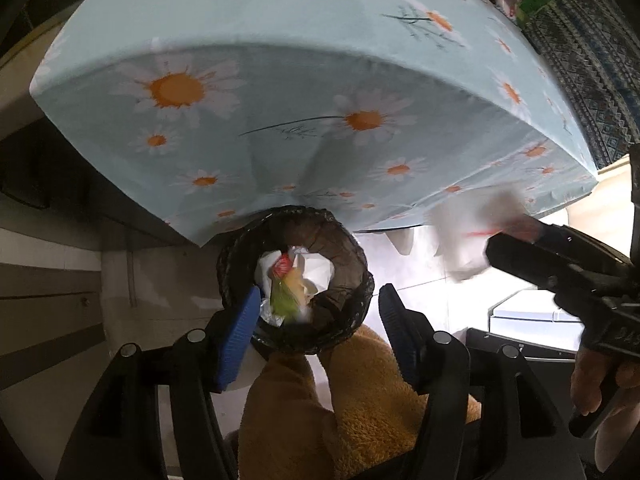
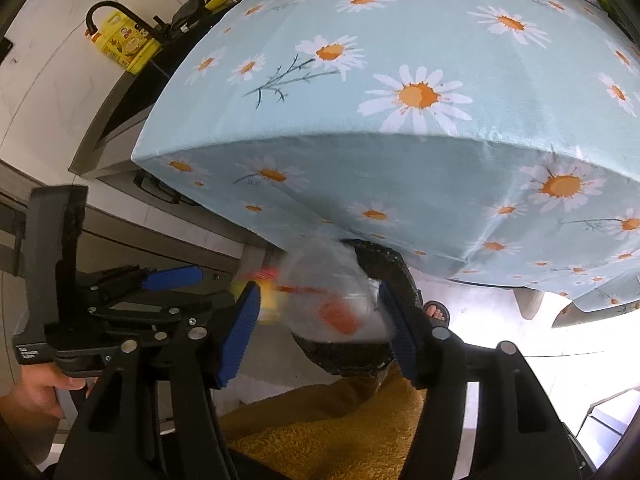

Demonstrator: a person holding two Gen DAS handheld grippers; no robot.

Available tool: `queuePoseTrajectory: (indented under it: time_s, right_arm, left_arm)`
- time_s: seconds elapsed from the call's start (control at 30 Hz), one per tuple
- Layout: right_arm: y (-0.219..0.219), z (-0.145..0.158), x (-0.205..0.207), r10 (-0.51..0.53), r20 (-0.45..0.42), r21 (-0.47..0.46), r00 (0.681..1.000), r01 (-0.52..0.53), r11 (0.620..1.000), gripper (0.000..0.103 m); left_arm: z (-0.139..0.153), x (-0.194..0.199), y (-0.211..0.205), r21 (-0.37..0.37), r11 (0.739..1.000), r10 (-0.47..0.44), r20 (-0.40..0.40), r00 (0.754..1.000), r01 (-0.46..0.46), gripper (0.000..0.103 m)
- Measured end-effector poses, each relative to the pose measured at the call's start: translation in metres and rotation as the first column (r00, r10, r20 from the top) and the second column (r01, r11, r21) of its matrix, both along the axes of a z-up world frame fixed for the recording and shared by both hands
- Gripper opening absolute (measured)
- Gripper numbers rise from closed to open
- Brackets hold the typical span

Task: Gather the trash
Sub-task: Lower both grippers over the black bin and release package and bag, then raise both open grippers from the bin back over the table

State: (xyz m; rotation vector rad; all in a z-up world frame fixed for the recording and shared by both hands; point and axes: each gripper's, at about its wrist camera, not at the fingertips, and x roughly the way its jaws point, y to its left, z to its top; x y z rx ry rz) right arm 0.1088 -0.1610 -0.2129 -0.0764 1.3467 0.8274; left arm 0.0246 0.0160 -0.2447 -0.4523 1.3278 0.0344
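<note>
Right gripper (image 2: pixel 320 316) jaws stood wide apart, with a clear plastic wrapper (image 2: pixel 332 300) with red print in the gap; blurred, so contact and its long axis could not be read. Wrapper lay above the black-lined trash bin (image 2: pixel 394 276) at the hem of the daisy tablecloth (image 2: pixel 400 60). Left gripper (image 1: pixel 318 328) spread wide, nothing between its pads, aimed down at the bin, which held crumpled paper and wrappers (image 1: pixel 296 276)
</note>
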Motion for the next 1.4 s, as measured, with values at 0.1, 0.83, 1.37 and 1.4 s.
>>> queuePoseTrajectory:
  time_s: [0.1,0.83,1.37,1.4]
  right_arm:
    - [0.0,-0.004,0.003,-0.014,-0.017,0.001,1.0,0.014,1.0,0.066]
    - [-0.008,0.024,0.005,-0.07,0.013,0.021,0.997,0.069,0.997,0.066]
    - [-0.019,0.092,0.001,-0.134,0.168,0.078,0.977,0.122,0.989,0.066]
    - [-0.019,0.095,0.001,-0.135,0.176,0.076,0.975,0.123,0.99,0.066]
  left_arm:
    - [-0.002,0.001,0.003,-0.001,1.0,-0.002,-0.008,1.0,0.002,0.06]
    - [0.035,0.005,0.009,-0.002,0.998,-0.058,0.047,0.997,0.058,0.06]
    - [0.103,0.011,0.026,0.038,0.996,-0.09,0.217,0.972,0.083,0.07]
    - [0.107,0.013,0.026,0.041,0.996,-0.089,0.228,0.97,0.082,0.07]
